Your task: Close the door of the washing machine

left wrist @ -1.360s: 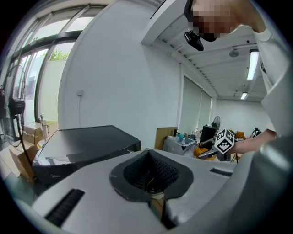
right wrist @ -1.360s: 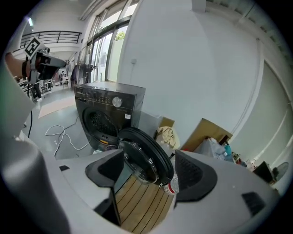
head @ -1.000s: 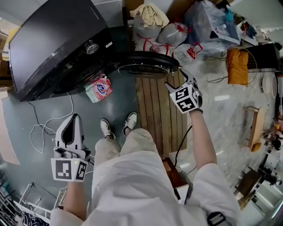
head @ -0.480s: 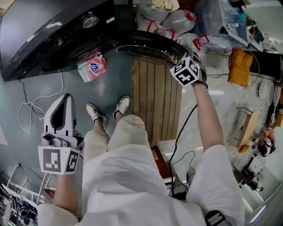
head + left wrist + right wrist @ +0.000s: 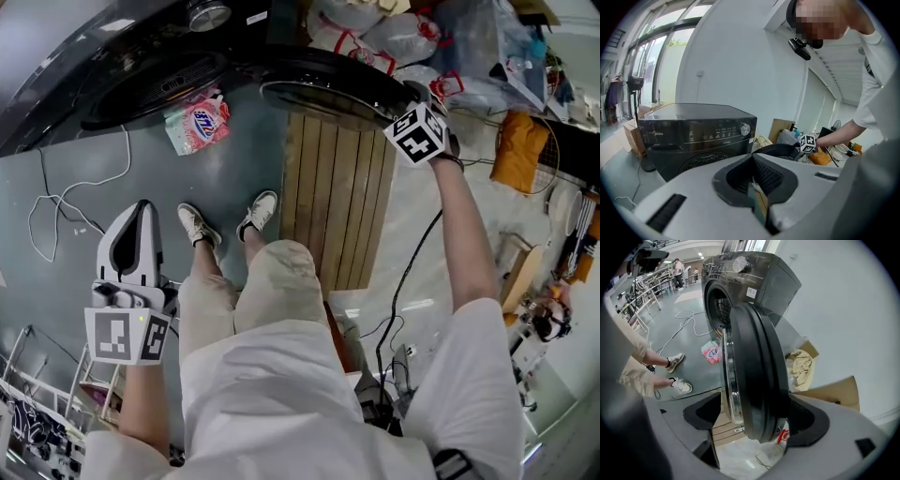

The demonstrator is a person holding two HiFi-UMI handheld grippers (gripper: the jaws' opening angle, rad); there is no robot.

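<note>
A grey floor [image 5: 112, 178] carries a black washing machine [image 5: 94, 47] at far left. A pink detergent pouch [image 5: 197, 120] lies near it, a loose white cable [image 5: 56, 211] lies left, a wooden slatted board [image 5: 333, 197] lies centre, and filled plastic bags [image 5: 375, 28] sit beyond.

The person wears a loose white short-sleeved shirt [image 5: 281, 394]. Past the shirt's hem come beige trousers [image 5: 272, 291] and white lace-up sneakers [image 5: 260, 210]. Beside the shirt's left sleeve, the left gripper [image 5: 142, 208] has a smooth white plastic shell with a black teardrop-shaped inset, and behind that a cube with black-and-white square markers [image 5: 127, 336]. Above the shirt's collar sits a small black camera [image 5: 800, 48]. A black wristband [image 5: 448, 159] rings the wrist beyond the shirt's right sleeve.
</note>
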